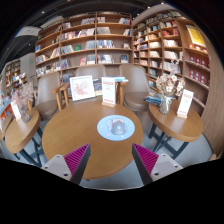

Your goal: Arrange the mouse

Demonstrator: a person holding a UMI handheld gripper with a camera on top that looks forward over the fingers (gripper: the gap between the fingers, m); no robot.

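Observation:
A small grey mouse [119,126] lies on a round pale blue mouse mat [115,127] near the middle of a round wooden table [80,135]. My gripper [111,160] is open and empty. Its two fingers with magenta pads [74,157] stand wide apart over the table's near edge. The mouse and mat lie beyond the fingers, in line with the gap between them.
Two display cards [82,88] stand at the table's far side. Chairs [137,92] stand behind it. Side tables stand left [18,130] and right [178,122], the right one with flowers and a sign. Bookshelves [85,45] line the far walls.

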